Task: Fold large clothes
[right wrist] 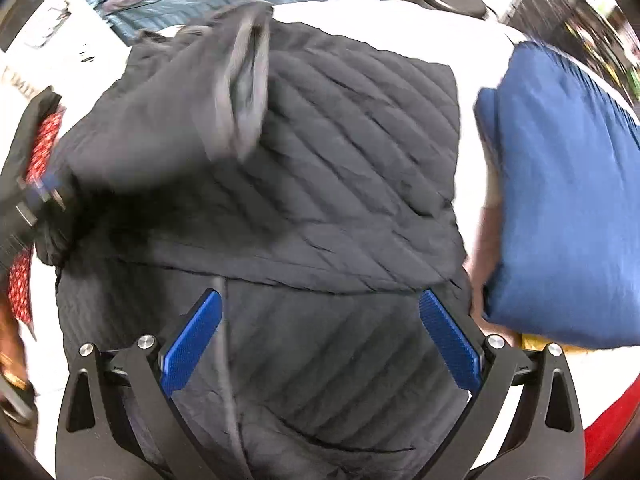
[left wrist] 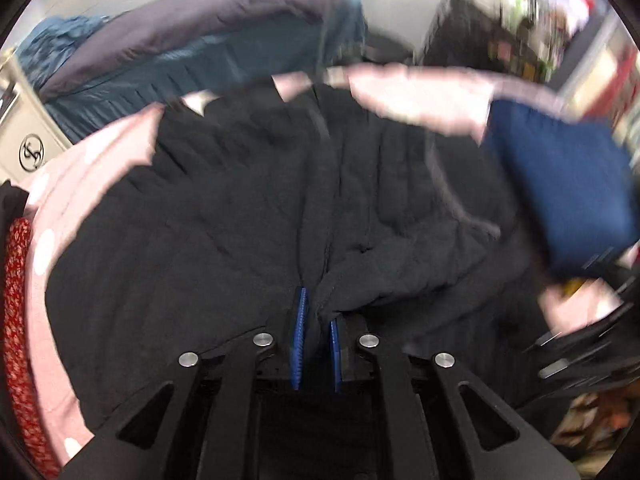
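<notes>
Left gripper (left wrist: 318, 344), nearly shut, pinches the quilted black jacket's (right wrist: 340, 152) sleeve at lower centre; right gripper (right wrist: 320, 336) gapes empty above the jacket body.

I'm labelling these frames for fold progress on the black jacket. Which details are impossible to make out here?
- Right wrist view: the far end of the raised sleeve is motion-blurred, and the left gripper is cut off at the edge.
- Left wrist view: the blue folded cloth is smeared by motion.
- Both views: the black quilted jacket hides the bedding under it, and the right gripper body covers its near hem.
</notes>
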Tool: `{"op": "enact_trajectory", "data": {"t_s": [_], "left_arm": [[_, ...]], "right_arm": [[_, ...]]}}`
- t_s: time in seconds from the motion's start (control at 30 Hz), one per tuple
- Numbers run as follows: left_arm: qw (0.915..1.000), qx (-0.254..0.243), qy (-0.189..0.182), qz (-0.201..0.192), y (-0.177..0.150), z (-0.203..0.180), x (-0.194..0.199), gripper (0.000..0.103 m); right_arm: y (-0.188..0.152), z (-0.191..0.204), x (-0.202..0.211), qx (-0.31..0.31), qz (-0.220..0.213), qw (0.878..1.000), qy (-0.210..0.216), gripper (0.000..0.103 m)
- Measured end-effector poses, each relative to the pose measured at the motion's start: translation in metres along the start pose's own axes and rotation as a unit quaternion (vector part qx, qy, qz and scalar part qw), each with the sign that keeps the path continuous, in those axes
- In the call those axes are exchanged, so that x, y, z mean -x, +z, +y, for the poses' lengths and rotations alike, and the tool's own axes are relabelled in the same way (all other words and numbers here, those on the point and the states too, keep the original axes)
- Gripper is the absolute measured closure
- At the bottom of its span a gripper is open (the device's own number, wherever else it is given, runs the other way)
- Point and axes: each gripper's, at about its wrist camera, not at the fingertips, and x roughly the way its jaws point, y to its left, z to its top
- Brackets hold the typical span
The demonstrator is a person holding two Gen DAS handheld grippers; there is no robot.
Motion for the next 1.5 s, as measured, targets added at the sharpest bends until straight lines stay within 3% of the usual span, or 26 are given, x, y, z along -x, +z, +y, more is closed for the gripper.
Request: {"op": "enact_trajectory", "data": {"t_s": [0.07,0.2,0.27,0.3,0.33,0.37,0.5,0.77,0.97,1.07,1.17,1.27,1.37,1.43,1.5], "left_arm": [[0.9992,-0.022,0.028,0.02,-0.006,-0.012,-0.022,0.084],[0.9968,-0.053,0.049,0.036,-0.008,-0.019,-0.037,0.071],[0.9942,-0.077,0.058,0.047,-0.011,-0.018,-0.039,0.052],[0.9915,-0.095,0.069,0.057,-0.015,-0.022,-0.04,0.036],[0.9905,-0.103,0.069,0.059,-0.014,-0.024,-0.036,0.012],[0.9905,-0.111,0.065,0.049,-0.018,-0.027,-0.03,0.005],[0.993,-0.097,0.055,0.038,-0.033,-0.03,-0.016,0.006],[0.9972,0.021,0.067,0.024,-0.068,0.008,0.003,0.006],[0.9857,0.137,0.095,-0.027,-0.07,0.084,0.039,0.006],[0.9792,0.165,0.113,-0.035,-0.062,0.113,0.043,0.006],[0.978,0.158,0.132,-0.031,-0.054,0.124,0.031,0.006],[0.9765,0.153,0.152,0.004,-0.053,0.132,0.004,0.006],[0.9753,0.165,0.141,0.038,-0.052,0.143,-0.029,0.005],[0.9756,0.172,0.129,0.043,-0.053,0.149,-0.04,0.005],[0.9761,0.177,0.118,0.046,-0.054,0.154,-0.048,0.005]], "right_arm": [[-0.004,-0.009,-0.004,-0.016,0.01,1.0,-0.002,0.005],[-0.013,-0.028,-0.011,-0.041,0.025,0.999,-0.005,0.005],[-0.014,-0.034,-0.013,-0.048,0.029,0.998,-0.004,0.005],[-0.014,-0.036,-0.013,-0.052,0.029,0.998,-0.001,0.005],[-0.013,-0.039,-0.014,-0.056,0.029,0.998,0.001,0.005],[-0.013,-0.041,-0.014,-0.059,0.028,0.998,0.003,0.005],[-0.009,-0.049,-0.01,-0.069,0.015,0.997,0.009,0.005],[0.004,-0.043,-0.01,-0.07,0.017,0.997,0.036,0.005],[0.017,-0.006,-0.001,-0.027,-0.02,0.999,0.032,0.008],[0.024,0.023,0.012,0.025,-0.052,0.998,0.023,0.008],[0.033,0.057,0.014,0.085,-0.057,0.994,0.023,0.008],[0.043,0.089,0.001,0.127,-0.046,0.99,0.037,0.008],[0.05,0.094,-0.03,0.13,-0.014,0.991,0.027,0.008],[0.053,0.091,-0.056,0.114,0.025,0.993,0.018,0.008],[0.057,0.088,-0.069,0.102,0.035,0.994,0.023,0.006]]}}
